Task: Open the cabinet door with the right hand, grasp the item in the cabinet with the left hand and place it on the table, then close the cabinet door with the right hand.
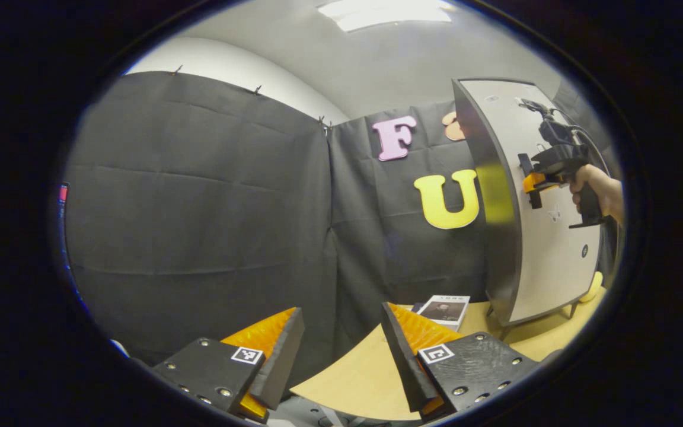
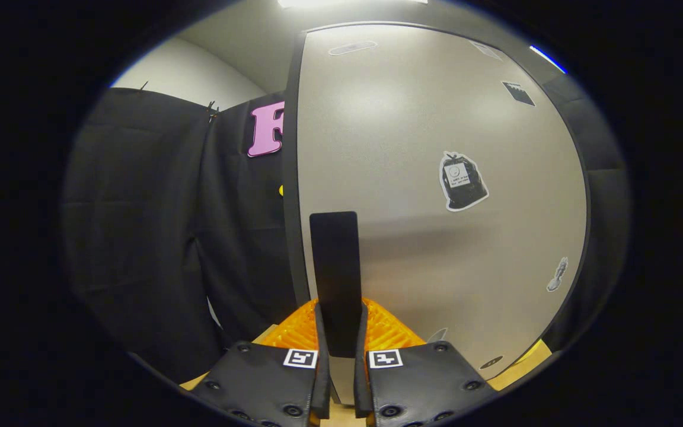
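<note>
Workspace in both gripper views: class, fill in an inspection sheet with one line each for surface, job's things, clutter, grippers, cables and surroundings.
Surface: wooden table, bare where it shows.
Job's things: cabinet door with a black handle; the item inside is hidden.
Clutter: a booklet on the table beside the cabinet; stickers on the door.
Grippers: left hand-held gripper open above the table edge; right hand-held gripper shut on the handle, held by a hand.
Cables: one on top of the right hand-held gripper.
Surroundings: black cloth wall, ceiling light.
</note>
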